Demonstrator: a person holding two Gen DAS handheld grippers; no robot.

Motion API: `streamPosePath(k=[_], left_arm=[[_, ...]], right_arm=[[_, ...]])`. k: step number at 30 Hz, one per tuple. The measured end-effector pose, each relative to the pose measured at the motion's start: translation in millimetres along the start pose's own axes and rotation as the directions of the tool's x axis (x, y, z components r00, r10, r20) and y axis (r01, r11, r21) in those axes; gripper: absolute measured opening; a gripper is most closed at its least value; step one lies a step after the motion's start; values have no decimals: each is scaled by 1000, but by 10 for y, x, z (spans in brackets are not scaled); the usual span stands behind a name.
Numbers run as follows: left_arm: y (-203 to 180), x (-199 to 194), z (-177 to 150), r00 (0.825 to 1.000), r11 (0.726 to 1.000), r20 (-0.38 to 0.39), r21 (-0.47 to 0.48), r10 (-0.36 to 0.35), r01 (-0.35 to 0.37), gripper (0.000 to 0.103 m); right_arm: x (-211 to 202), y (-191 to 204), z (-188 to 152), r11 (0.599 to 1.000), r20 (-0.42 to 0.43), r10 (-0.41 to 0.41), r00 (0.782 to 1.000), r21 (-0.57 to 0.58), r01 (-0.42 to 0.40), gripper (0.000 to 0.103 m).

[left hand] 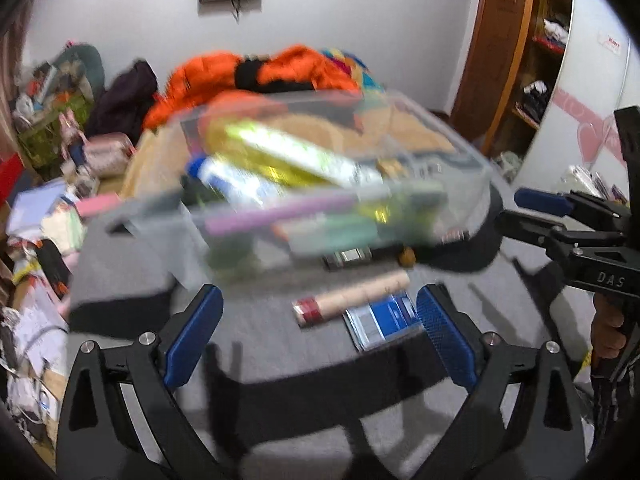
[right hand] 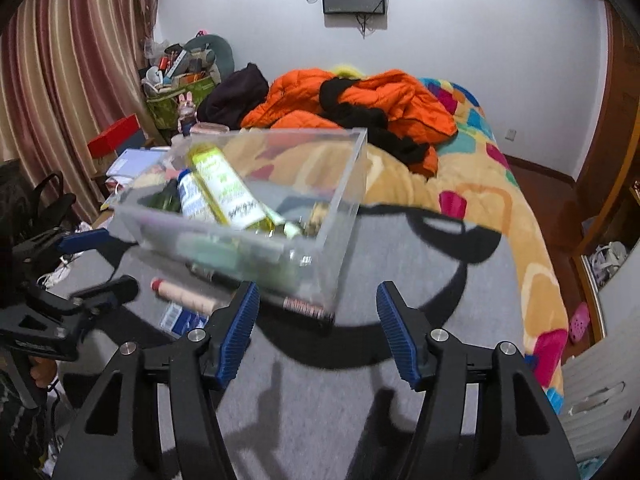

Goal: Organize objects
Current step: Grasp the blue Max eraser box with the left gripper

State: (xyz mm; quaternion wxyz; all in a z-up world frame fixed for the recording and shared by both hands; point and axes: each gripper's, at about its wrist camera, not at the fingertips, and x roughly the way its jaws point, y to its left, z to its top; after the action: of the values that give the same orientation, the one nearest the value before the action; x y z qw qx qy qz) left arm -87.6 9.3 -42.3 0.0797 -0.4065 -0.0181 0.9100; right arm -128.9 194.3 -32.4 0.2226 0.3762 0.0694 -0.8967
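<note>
White wall [right hand: 460, 40]; striped curtain [right hand: 72, 80]; wooden wardrobe [left hand: 516, 60]; cluttered bed [right hand: 480, 184].

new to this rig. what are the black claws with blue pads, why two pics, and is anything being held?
No robot here: a person carries a two-finger gripper in each hand, each with a fisheye camera looking along its fingers. One picture is from the left gripper, the other from the right gripper; each also shows the other gripper off to its side.

Both look at a grey mat spread on a bed. On it stands a clear box holding tubes and bottles. In front of the box lie a beige tube with a red end and a blue packet.

Nothing is held: both pairs of jaws stand open with only mat between them. The left view is motion-blurred.
</note>
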Motion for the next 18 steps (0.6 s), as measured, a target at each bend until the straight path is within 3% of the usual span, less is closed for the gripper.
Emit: streamPosePath(k=[11, 16, 17, 18], left_arm=[[-204, 305, -137, 986, 996, -137, -18, -95, 93, 99], [-319, 345, -124, 992, 1000, -121, -5, -20, 19, 98], [-331, 340, -138, 994, 1000, -110, -14, -10, 8, 97], [-344, 332, -147, 995, 1000, -102, -11, 8, -9, 90]], right_arm=[[317, 3, -58, 997, -78, -28, 997, -71, 22, 57], [561, 52, -47, 993, -153, -5, 988, -118, -13, 56], [586, 54, -55, 993, -161, -3, 987, -121, -17, 53], [597, 58, -67, 993, -161, 12, 987, -117, -31, 46]])
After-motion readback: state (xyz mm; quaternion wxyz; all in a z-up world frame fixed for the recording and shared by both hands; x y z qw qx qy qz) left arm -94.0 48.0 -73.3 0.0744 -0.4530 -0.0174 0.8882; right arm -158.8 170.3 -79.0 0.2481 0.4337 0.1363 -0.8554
